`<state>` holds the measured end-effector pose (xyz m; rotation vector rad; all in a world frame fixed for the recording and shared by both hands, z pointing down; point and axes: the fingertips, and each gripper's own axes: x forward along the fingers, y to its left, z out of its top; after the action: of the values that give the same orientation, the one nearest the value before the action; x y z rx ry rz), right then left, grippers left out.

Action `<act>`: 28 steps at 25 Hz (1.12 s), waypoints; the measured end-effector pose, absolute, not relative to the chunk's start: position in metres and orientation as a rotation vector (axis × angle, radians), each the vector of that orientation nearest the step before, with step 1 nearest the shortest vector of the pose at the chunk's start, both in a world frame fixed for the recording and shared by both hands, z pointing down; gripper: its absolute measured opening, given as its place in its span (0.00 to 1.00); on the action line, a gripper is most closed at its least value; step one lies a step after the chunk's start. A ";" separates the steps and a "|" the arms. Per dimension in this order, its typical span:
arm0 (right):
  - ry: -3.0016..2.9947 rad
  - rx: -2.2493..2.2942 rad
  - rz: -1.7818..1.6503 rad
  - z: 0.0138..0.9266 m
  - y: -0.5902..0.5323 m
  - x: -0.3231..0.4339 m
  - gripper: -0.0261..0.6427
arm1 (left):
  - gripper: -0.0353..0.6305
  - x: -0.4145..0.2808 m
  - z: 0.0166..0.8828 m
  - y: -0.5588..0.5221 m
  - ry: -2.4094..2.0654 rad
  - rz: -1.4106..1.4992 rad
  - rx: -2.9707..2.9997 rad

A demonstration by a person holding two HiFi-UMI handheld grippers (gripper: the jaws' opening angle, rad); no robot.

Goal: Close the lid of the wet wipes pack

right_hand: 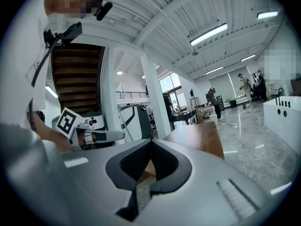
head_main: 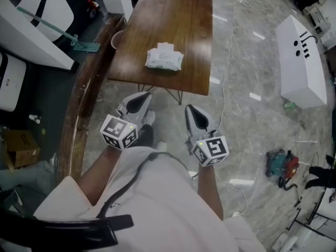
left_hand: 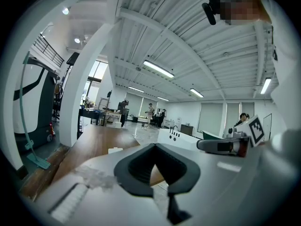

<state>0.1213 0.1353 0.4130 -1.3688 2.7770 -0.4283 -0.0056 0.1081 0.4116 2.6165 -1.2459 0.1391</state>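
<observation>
Two closed tongs [head_main: 143, 97] [head_main: 189, 109], one wipes pack [head_main: 164, 59]

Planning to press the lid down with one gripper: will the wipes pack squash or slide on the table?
The pack looks like a soft, wrinkled pouch, so it probably gives under pressure. It lies flat and low, so tipping seems unlikely. The table looks glossy, so a sideways push may slide it.

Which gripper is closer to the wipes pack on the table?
Left, by a little. The left gripper hangs just off the near edge of the table, left of the pack. The right gripper sits farther back from that edge, to the pack's right.
</observation>
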 end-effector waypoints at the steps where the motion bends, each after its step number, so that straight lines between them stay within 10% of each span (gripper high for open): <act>1: 2.778 -1.372 -0.430 0.414 0.129 0.121 0.05 | 0.06 -0.006 0.412 0.102 -1.241 0.137 2.617; 28: 2.714 -1.610 -0.410 0.396 -0.112 0.056 0.05 | 0.06 -0.047 0.410 -0.159 -0.937 0.138 2.731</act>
<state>0.0556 -0.1115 0.3961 -1.6096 2.7136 -0.4100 -0.0471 -0.1586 0.4102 2.7312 -0.9372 0.1376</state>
